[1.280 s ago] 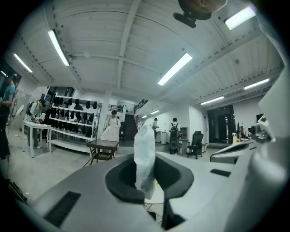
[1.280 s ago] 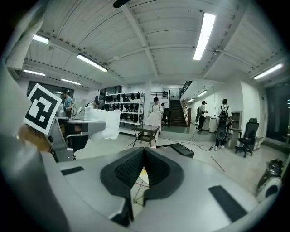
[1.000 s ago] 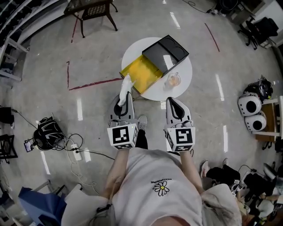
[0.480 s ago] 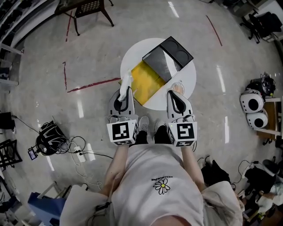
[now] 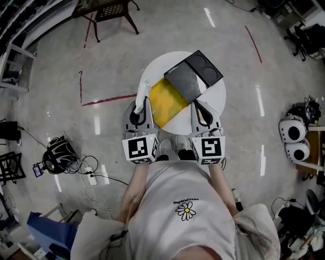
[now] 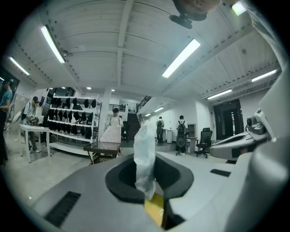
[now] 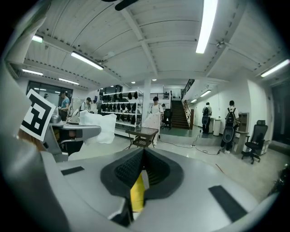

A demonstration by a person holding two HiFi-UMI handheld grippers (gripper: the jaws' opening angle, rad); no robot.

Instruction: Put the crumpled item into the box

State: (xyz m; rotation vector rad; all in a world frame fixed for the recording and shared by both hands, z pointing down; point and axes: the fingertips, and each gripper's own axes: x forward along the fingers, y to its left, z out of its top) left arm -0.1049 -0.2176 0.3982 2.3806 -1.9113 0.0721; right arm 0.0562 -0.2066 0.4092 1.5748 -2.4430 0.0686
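A white crumpled item [image 5: 143,85] sticks up from my left gripper [image 5: 140,100], whose jaws are shut on its lower end. It hangs at the left edge of the round white table [image 5: 152,63], beside the box's yellow inside [image 5: 165,96]. The box's black lid [image 5: 195,73] lies open toward the far right. In the left gripper view the crumpled item [image 6: 145,152] stands upright between the jaws. My right gripper [image 5: 199,104] is shut and empty over the table's near right edge. The right gripper view shows the crumpled item [image 7: 97,127] to its left.
A dark side table [image 5: 109,9] stands on the floor at the far left. Cables and a black bag [image 5: 60,152] lie at the left, white helmet-like objects [image 5: 292,132] at the right. Red tape lines [image 5: 109,98] mark the floor. People stand far off among shelves [image 6: 72,113].
Both grippers have come forward toward the table. The left one, still holding the crumpled item, now reaches the table's left edge beside the box; the right one now covers the table's near right edge.
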